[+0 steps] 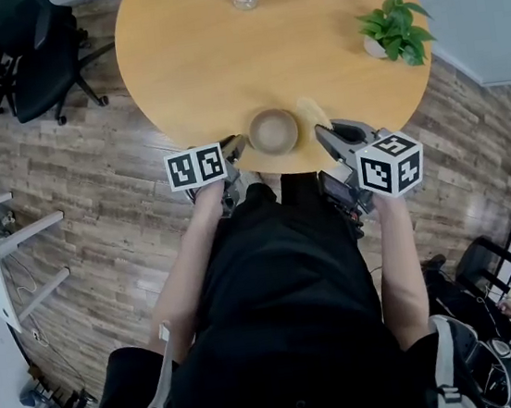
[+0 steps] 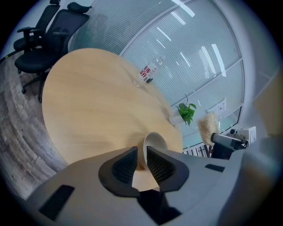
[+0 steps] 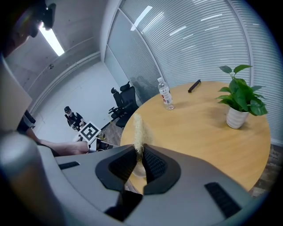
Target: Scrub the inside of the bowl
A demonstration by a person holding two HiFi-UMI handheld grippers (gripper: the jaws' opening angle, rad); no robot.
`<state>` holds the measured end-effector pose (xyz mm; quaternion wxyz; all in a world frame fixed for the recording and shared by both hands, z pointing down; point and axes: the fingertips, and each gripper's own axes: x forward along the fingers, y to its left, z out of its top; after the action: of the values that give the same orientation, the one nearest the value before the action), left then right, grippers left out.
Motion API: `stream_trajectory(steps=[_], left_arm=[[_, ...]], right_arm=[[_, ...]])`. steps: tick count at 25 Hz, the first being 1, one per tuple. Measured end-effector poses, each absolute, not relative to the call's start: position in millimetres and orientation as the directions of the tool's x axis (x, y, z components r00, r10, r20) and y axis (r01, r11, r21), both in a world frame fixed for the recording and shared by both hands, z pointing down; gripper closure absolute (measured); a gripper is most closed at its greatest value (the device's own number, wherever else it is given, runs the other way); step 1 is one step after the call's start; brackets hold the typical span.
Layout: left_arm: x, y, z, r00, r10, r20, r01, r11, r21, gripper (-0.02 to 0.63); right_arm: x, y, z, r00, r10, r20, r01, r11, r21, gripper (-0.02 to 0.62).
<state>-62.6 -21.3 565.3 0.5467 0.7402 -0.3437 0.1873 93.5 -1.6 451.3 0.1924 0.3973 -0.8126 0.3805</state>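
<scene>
Left hand-held gripper (image 2: 142, 160) straddles the rim of the bowl (image 1: 273, 132), jaws seemingly slack, not pinching. Right hand-held gripper (image 3: 140, 159) clamps a tan scrubber (image 3: 138, 128) just right of it.

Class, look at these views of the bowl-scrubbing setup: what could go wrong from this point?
1. The small beige round bowl sits right at the near edge of the round wooden table. The left gripper has its jaws around the rim, but they look loose, so a scrubbing push might slide the bowl off.
2. The right gripper pinches the pale yellow fibrous scrubber only by its lower end, so it may bend or slip out under pressure.
</scene>
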Motion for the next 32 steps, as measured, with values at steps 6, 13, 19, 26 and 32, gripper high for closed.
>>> stream_trajectory(steps=[6,13,19,26,32], left_arm=[[-73,-39,508,0.676,-0.426,0.601,-0.737,-0.384,0.556,0.557],[-66,-37,448,0.703,-0.505,0.501,-0.699,-0.618,0.359,0.581],[-64,-33,437,0.726,-0.506,0.466,-0.672,-0.665,0.325,0.581],[-57,-29,430,0.745,-0.497,0.446,-0.645,-0.707,0.29,0.581],[-56,-27,433,0.74,-0.493,0.458,-0.644,-0.715,0.271,0.581]], right_arm=[[77,-9,440,-0.646,-0.523,0.557,-0.764,0.443,-0.47,0.555],[58,-10,432,-0.678,-0.54,0.499,-0.735,0.508,-0.449,0.555],[43,-4,429,-0.702,-0.531,0.474,-0.712,0.535,-0.455,0.557],[44,-1,426,-0.698,-0.538,0.474,-0.716,0.533,-0.45,0.556],[47,-2,426,-0.693,-0.542,0.475,-0.721,0.537,-0.438,0.557]])
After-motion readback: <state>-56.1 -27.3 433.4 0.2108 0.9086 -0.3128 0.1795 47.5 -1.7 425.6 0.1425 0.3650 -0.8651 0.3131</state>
